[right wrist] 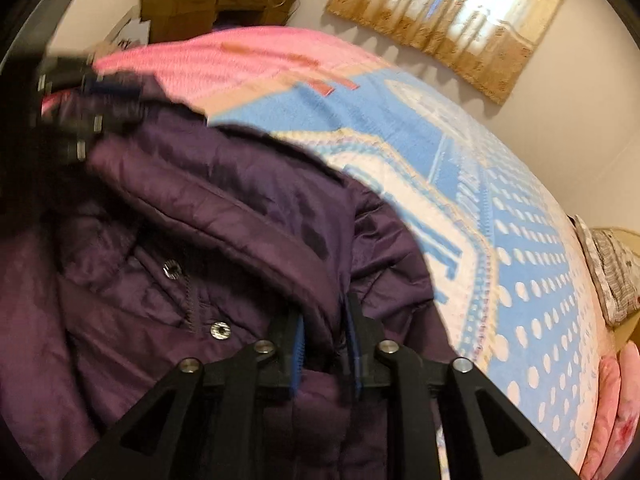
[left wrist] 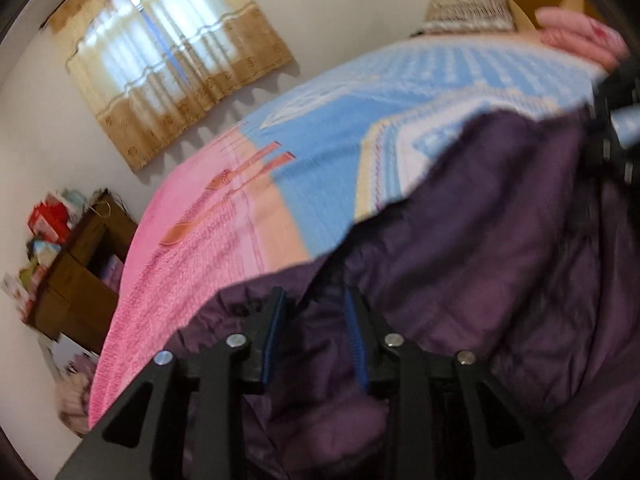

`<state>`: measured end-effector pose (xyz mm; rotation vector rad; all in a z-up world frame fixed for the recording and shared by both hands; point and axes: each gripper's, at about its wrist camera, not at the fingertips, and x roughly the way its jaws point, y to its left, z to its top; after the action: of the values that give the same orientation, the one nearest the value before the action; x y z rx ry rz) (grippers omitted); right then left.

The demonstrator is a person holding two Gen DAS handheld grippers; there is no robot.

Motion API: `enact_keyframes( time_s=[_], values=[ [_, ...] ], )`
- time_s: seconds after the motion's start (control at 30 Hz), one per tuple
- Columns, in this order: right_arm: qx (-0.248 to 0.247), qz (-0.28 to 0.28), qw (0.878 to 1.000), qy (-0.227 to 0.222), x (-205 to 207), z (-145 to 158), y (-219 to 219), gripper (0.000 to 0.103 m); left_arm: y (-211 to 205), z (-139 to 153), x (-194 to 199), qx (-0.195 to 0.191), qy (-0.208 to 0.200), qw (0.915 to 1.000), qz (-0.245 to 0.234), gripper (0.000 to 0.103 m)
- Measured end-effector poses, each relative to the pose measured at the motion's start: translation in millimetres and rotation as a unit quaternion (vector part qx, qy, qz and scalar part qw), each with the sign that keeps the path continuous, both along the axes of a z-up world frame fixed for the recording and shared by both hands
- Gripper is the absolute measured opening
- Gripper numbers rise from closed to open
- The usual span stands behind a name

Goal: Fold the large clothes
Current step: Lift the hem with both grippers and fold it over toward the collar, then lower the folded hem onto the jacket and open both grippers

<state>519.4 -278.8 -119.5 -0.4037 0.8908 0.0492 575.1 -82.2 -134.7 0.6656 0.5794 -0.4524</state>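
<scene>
A dark purple padded jacket [left wrist: 480, 240] lies rumpled on a bed, and the right wrist view shows its snap buttons and a thick fold [right wrist: 200, 208]. My left gripper [left wrist: 316, 312] stands open just above the jacket's edge, with fabric showing below the gap and no pad pressing on it. My right gripper [right wrist: 324, 328] is open a little, a ridge of the jacket running between its fingers with a dark gap beside the right pad. The other gripper appears blurred at the frame edge in each view: the right one [left wrist: 616, 128] and the left one [right wrist: 92, 112].
The bed carries a pink, blue and white patterned bedspread [left wrist: 320, 168] [right wrist: 520, 240]. A pillow [left wrist: 472, 8] and pink folded bedding [left wrist: 580, 36] lie at its head. Brown cardboard boxes [left wrist: 80, 272] [right wrist: 208, 4] stand past the foot. A curtained window [left wrist: 172, 64] is on the wall.
</scene>
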Motion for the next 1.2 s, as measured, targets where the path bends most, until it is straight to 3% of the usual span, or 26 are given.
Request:
enact_keyframes(
  time_s=[0.07, 0.13, 0.17, 0.2, 0.3, 0.4, 0.53, 0.93, 1.2],
  values=[
    [0.022, -0.013, 1.000, -0.018, -2.4, 19.7, 1.7, 0.023, -0.4, -1.1, -1.8, 0.005, -0.003, 1.0000, 0.004, 0.035],
    [0.040, -0.034, 0.998, -0.036, 0.2, 37.5, 2.8, 0.039, -1.9, -1.7, -0.2, 0.006, -0.002, 0.9999, 0.009, 0.035],
    [0.050, -0.047, 0.996, -0.049, 2.6, 46.3, 3.4, 0.055, -2.7, -2.7, 0.3, 0.007, -0.001, 0.9999, 0.011, 0.035],
    [0.066, -0.061, 0.994, -0.066, 6.7, 55.8, 4.5, 0.062, -3.3, -2.9, 2.2, 0.007, -0.001, 0.9999, 0.012, 0.035],
    [0.082, -0.077, 0.991, -0.072, 26.0, 50.1, 14.7, 0.062, -2.7, -4.4, 5.1, 0.006, -0.006, 0.9998, 0.016, 0.035],
    [0.134, -0.086, 0.987, -0.023, 50.7, 17.8, 18.9, 0.061, -1.5, -7.8, 6.7, 0.002, -0.010, 0.9997, 0.022, 0.035],
    [0.107, -0.096, 0.990, -0.004, 55.5, -17.9, 30.5, 0.061, -2.7, -8.7, 6.7, 0.004, -0.017, 0.9996, 0.024, 0.035],
    [0.126, -0.093, 0.988, 0.002, 49.4, -38.6, 19.4, 0.061, -1.7, -14.7, 9.6, -0.006, -0.010, 0.9995, 0.028, 0.036],
    [0.108, -0.085, 0.990, 0.003, 52.3, -44.0, 24.0, 0.061, -10.0, -21.9, 9.4, 0.018, -0.018, 0.9992, 0.030, 0.036]
  ],
)
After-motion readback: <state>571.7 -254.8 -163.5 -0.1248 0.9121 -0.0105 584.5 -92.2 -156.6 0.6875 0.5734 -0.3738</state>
